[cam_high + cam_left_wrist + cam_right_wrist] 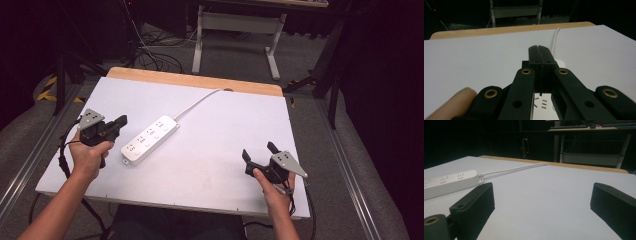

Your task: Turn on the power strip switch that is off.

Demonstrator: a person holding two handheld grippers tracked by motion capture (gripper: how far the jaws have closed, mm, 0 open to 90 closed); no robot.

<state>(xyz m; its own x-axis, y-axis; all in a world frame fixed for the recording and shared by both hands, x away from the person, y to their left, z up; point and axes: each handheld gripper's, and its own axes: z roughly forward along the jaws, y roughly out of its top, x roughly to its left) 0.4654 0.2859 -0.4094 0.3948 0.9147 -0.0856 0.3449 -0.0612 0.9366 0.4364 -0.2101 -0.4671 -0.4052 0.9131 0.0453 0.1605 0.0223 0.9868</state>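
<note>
Dark floor and black curtains surround your work area, with a metal-legged desk point(235, 30) standing beyond the far end. Your white table point(225, 150) has a strip of bare wood along its far edge.

On the left half of the table lies a white power strip point(150, 139), set at a slant so that its near end points toward you and its far end toward the middle of the table. Its sockets face up. A white cord point(197, 104) leaves the far end and curves off to the wooden edge.

Your left gripper point(120, 121) is in your left hand point(89, 156), just left of the power strip and pointing toward it. In the left gripper view the jaws are pressed flat together with nothing between them, and a bit of the strip shows past them. Whether the tips touch the strip, you cannot tell from these views.

Your right gripper point(259, 151) sits in your right hand point(275, 192) near the front right corner, well apart from the power strip. Its jaws stand wide and empty; in the right gripper view the bare table lies between them and the strip point(449, 182) is off to the left.
</note>
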